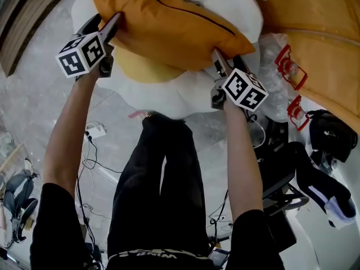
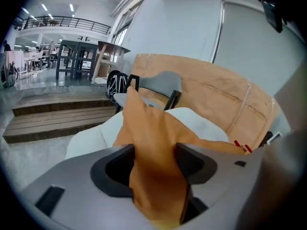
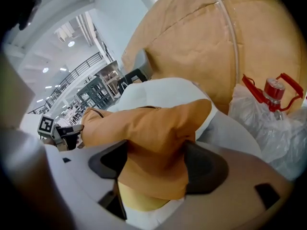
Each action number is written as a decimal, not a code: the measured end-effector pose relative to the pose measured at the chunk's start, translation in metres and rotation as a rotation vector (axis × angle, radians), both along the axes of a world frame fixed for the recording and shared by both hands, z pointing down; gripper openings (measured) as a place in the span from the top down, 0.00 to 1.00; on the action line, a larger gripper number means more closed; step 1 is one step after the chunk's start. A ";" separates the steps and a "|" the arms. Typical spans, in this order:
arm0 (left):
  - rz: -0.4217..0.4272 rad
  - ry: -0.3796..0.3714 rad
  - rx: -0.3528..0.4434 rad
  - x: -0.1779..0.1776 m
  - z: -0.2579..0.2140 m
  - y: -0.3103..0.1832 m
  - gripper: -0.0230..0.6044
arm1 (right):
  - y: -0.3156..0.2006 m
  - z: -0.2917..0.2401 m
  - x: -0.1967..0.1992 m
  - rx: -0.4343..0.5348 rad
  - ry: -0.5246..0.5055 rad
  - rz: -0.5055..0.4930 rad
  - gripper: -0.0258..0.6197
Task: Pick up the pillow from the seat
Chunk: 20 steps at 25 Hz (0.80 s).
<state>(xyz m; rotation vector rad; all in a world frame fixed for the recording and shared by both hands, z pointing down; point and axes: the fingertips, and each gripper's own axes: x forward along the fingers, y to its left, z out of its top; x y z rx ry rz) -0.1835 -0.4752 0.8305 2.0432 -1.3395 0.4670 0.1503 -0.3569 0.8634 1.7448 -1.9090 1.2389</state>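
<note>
Over the white seat (image 1: 171,91), the soft, light pillow (image 1: 169,27) should lift easily, left gripper (image 1: 115,22) and right gripper (image 1: 217,56) each pinching a corner.

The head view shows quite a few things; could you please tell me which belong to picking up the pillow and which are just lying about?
Job: orange pillow; white seat; left gripper and right gripper, each clamped on a pillow corner.
Lying about: big plastic-wrapped orange cushion; red-capped bottle; black bag; floor cables.
</note>
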 end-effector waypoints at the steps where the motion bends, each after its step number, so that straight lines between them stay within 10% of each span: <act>1: 0.004 0.004 0.001 0.001 0.000 0.000 0.52 | -0.002 0.001 -0.001 -0.002 -0.001 -0.005 0.37; 14: 0.054 0.024 -0.068 0.016 0.012 0.012 0.91 | -0.003 0.007 -0.021 0.043 0.012 -0.040 0.85; 20: 0.040 0.027 -0.074 0.014 0.008 0.016 0.92 | 0.000 0.005 -0.023 0.040 -0.019 -0.041 0.86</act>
